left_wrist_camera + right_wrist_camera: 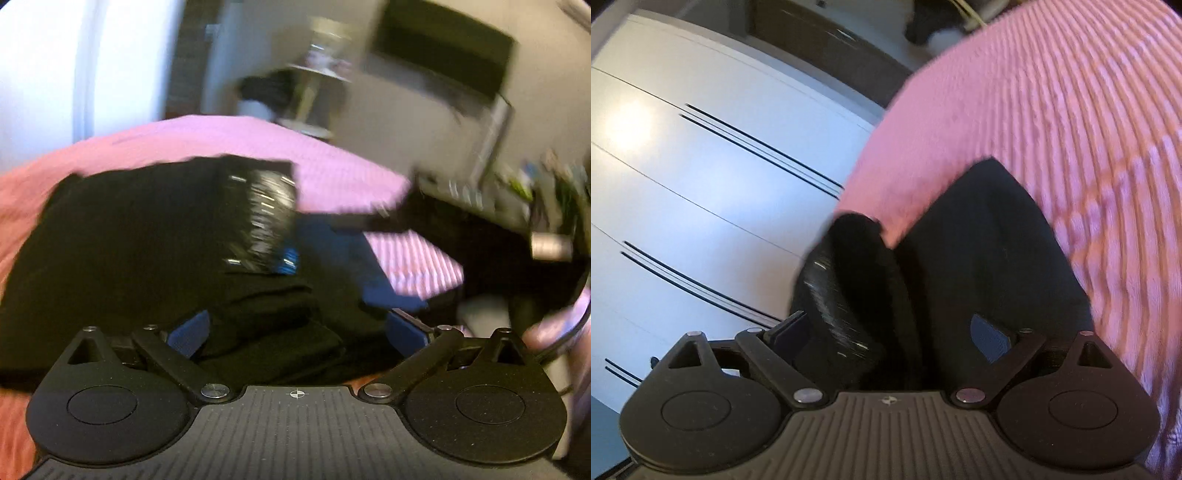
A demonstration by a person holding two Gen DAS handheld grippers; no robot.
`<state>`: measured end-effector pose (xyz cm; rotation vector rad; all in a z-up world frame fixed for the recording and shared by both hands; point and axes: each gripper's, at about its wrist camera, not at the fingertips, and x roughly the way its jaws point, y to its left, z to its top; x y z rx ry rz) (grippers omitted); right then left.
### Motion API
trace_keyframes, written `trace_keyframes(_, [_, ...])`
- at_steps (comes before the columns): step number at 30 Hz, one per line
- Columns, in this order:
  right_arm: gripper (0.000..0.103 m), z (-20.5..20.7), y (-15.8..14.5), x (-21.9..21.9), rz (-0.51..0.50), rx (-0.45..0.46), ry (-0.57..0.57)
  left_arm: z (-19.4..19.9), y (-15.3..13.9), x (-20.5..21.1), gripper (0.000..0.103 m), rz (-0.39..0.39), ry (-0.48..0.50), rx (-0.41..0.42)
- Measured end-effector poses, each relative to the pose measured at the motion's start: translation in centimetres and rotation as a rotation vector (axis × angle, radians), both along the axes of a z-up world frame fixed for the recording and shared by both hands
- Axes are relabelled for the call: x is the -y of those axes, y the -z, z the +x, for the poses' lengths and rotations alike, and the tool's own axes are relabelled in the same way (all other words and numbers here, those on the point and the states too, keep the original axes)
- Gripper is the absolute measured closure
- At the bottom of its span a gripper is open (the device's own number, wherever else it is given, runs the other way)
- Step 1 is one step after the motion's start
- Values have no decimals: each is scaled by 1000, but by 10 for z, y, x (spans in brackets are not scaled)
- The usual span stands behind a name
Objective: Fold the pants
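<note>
Pink ribbed bedspread [332,162] under black pants [129,240]: left gripper [295,328] spread wide, holding nothing; right gripper [886,332] wide, pants between its fingers.

Left wrist view: mounted just behind the left tool [295,330], angled down and forward, close over the black pants [129,251] on the pink bedspread [229,142], with a blurred room corner beyond. Right wrist view: same mounting behind the right tool [890,338], rolled sideways, very near the pants [979,251], white wardrobe doors [701,177] at left. Shared: pants and bedspread [1052,110].
</note>
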<state>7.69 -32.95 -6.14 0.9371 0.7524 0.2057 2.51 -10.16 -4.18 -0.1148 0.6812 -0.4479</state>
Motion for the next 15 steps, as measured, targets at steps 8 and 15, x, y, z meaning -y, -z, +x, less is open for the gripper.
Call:
trace_keyframes(8, [6, 4, -12, -16, 3, -5, -99, -19, -9, -108, 0, -122, -540, 53])
trace_keyframes(15, [5, 29, -6, -47, -65, -109, -228, -17, 14, -137, 0, -232, -671, -42])
